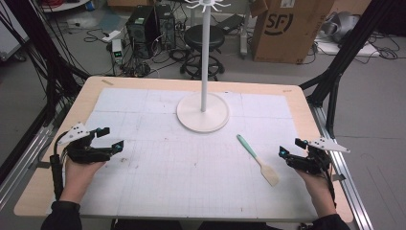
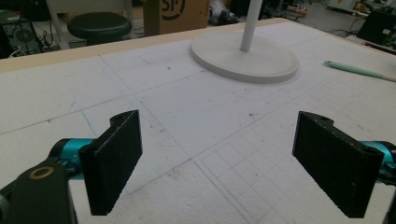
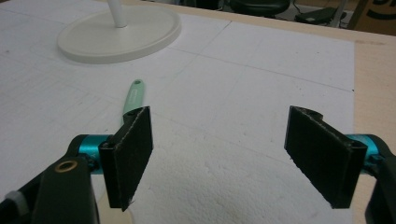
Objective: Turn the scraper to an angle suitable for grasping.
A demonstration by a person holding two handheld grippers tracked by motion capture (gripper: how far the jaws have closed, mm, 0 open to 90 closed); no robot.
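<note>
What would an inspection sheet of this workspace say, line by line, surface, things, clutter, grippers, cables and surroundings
Surface: wooden table under a white gridded mat, lightly marked.
Things: white stand upright at the mat's far middle; green-handled spatula lying flat to its right, nearer the person.
Clutter: nothing seen on the mat.
Grippers: left gripper and right gripper both open, holding nothing, at the mat's side edges.
Cables: one cable trails along the left forearm; more on the floor beyond.
Surroundings: stool, computer towers, cardboard box, black frame legs.
</note>
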